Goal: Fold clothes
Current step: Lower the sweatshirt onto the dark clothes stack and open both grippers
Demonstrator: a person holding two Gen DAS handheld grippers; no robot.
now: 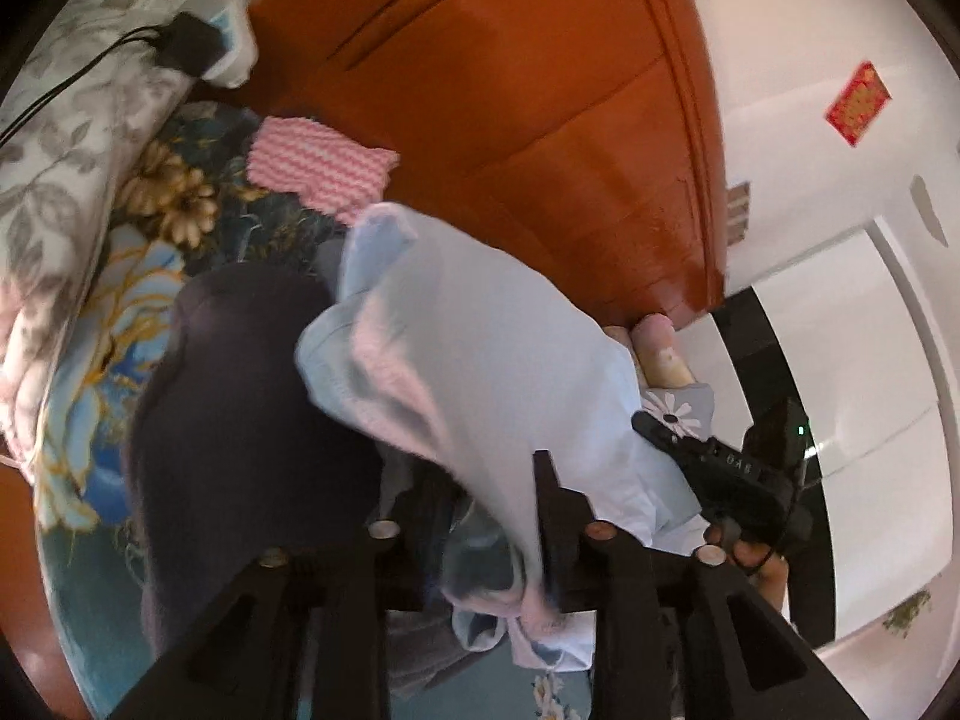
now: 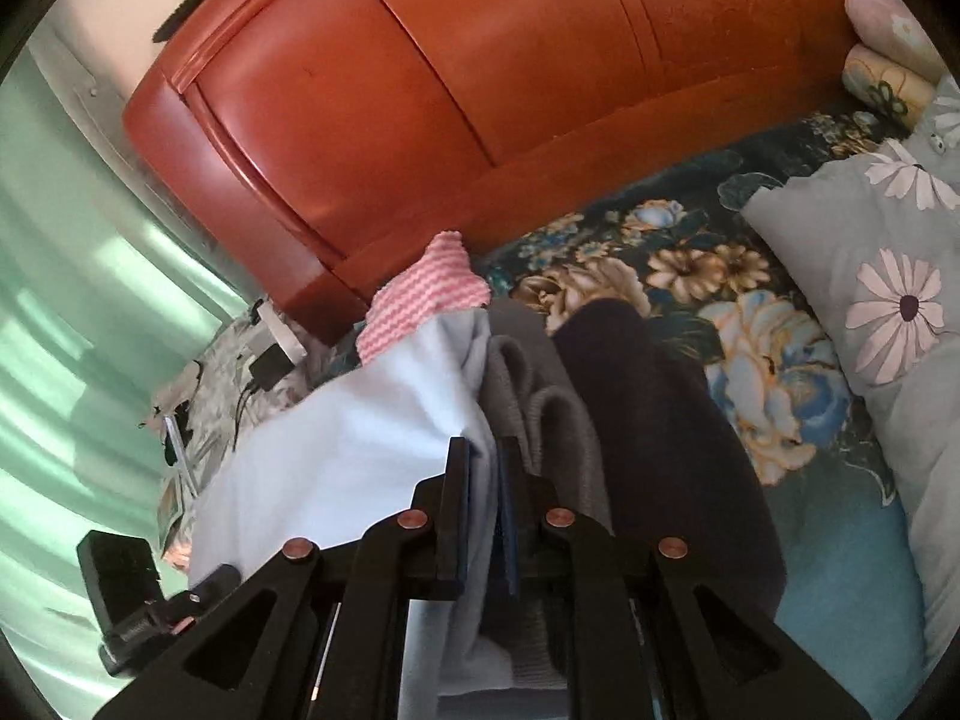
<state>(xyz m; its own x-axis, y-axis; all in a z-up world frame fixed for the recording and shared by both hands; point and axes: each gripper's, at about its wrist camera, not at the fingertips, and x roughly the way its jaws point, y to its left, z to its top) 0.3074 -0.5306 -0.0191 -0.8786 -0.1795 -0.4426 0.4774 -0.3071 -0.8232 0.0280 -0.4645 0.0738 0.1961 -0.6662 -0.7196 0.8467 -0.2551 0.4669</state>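
Note:
A light blue garment [image 1: 480, 348] hangs lifted over the bed. In the left wrist view it droops between my left gripper's [image 1: 486, 468] fingers, close against the right finger, with a gap on the other side; the jaws stand apart. My right gripper [image 2: 483, 450] is shut on an edge of the same light blue garment [image 2: 336, 468], which spreads away to the left. Below the garment lie a dark navy garment [image 2: 660, 420] and a grey garment [image 2: 528, 396]. The right gripper's black body [image 1: 750, 480] shows at the right in the left wrist view.
A pink-and-white striped cloth [image 1: 318, 168] lies by the wooden headboard [image 1: 510, 90] on the floral bedspread [image 2: 750, 330]. A grey daisy-print pillow [image 2: 870, 270] is at the right. A leaf-print pillow [image 1: 60, 150] holds a charger and cable [image 1: 186, 42].

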